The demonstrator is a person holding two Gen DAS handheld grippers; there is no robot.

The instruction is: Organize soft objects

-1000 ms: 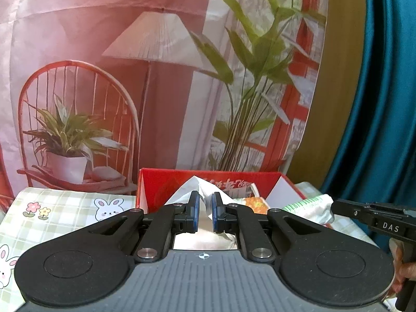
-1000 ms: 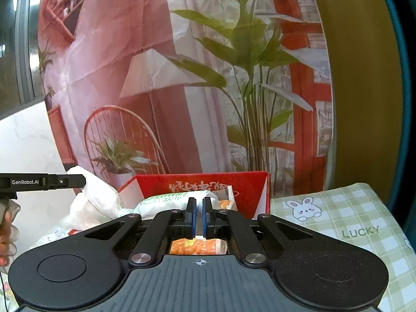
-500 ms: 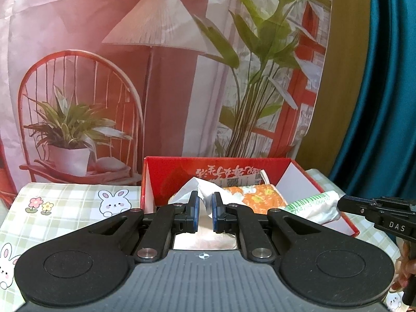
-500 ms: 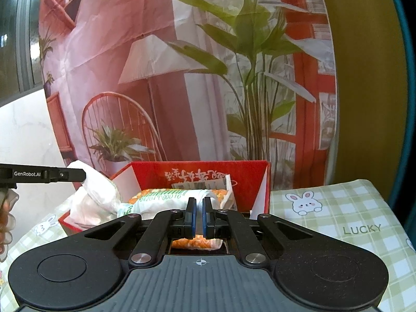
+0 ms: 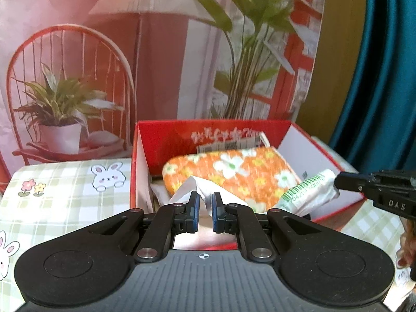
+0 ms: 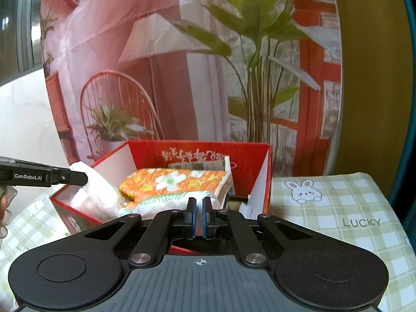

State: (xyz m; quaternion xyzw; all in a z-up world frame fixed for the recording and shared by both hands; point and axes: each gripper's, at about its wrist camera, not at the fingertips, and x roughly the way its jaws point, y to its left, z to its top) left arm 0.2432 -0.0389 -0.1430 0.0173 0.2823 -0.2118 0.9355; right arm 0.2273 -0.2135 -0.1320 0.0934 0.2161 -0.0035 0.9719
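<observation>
We hold a clear plastic bag (image 5: 306, 195) by two corners over the open red box (image 5: 215, 135), with an orange flowered pack (image 5: 234, 171) inside the bag. Our left gripper (image 5: 205, 208) has its jaws narrowed onto a bunched white fold of the bag, and our right gripper (image 6: 199, 213) is pinched the same way on the end printed with a green barcode. As we judge it, most of the work is done: the pack sits low within the box walls, and what remains is to let it settle, release both corners and pull back. Whether it already rests on the box floor we cannot tell.

The near wall of the box lies just under both grippers, so lowering further risks catching that edge. The far wall stands close behind the pack. On the right, the checked tablecloth (image 6: 338, 208) offers free room; more of the cloth lies to the left too.
</observation>
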